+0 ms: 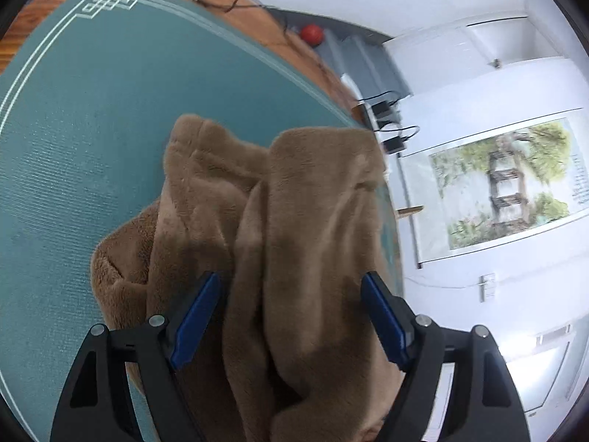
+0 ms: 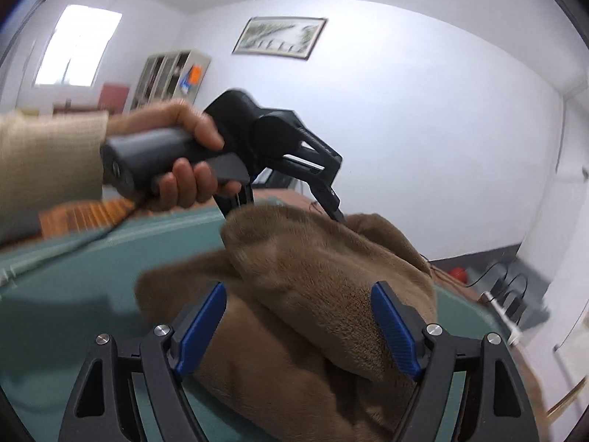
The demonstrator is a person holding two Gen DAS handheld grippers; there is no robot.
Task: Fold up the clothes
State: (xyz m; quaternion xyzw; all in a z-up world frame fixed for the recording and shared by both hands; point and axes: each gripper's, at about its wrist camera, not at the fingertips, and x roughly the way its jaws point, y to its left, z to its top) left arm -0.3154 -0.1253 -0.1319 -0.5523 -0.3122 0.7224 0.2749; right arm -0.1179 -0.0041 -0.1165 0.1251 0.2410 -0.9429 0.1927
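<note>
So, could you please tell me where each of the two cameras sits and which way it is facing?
Left wrist view: sits on the left gripper, angled down over the brown fleece garment on the teal mat; its open blue pads straddle the fabric.
Right wrist view: sits on the right gripper, looking across the garment toward the white wall; it shows the person's hand and cream sleeve holding the other gripper.
Shared: garment, mat, and a red ball by the wall.
</note>
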